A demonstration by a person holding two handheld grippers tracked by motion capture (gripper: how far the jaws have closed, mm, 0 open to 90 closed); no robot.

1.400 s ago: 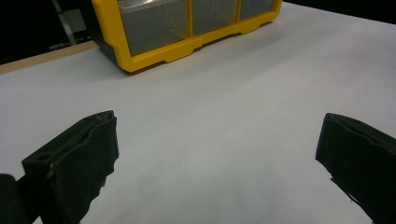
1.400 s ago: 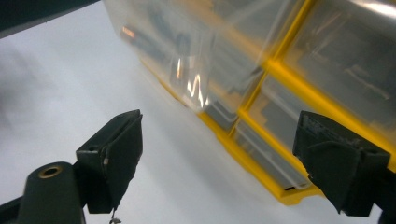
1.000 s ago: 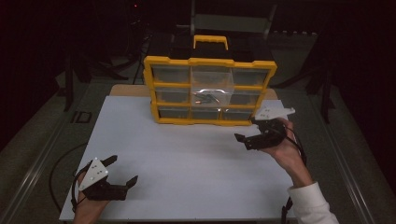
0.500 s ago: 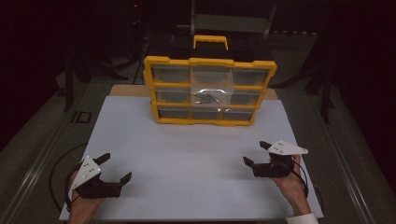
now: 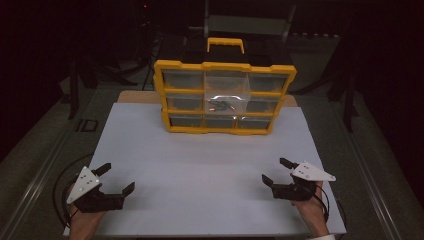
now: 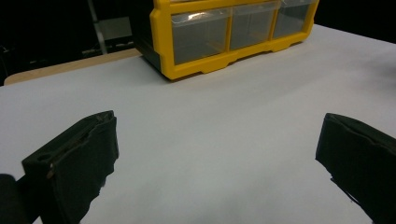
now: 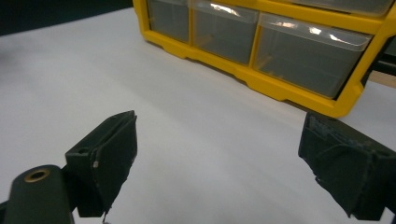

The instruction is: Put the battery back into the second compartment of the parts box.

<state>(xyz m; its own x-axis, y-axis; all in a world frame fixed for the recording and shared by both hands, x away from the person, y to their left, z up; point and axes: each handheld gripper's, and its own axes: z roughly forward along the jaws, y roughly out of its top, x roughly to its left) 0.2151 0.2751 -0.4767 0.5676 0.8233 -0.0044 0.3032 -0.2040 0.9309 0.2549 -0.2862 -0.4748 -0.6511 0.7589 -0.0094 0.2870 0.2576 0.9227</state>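
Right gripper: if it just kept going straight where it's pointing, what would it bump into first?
Probably the yellow drawer box. The right gripper is open with bare white table ahead, and the box's bottom row of clear drawers stands beyond that. How low it is aimed is hard to judge.

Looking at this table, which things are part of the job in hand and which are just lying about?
Part of the job:
- yellow drawer organizer, with one middle drawer pulled out
- left hand-held gripper, open, resting near the table's front edge
- right hand-held gripper, open, also near the front edge

Just lying about:
- white table sheet
- chair in the dark behind
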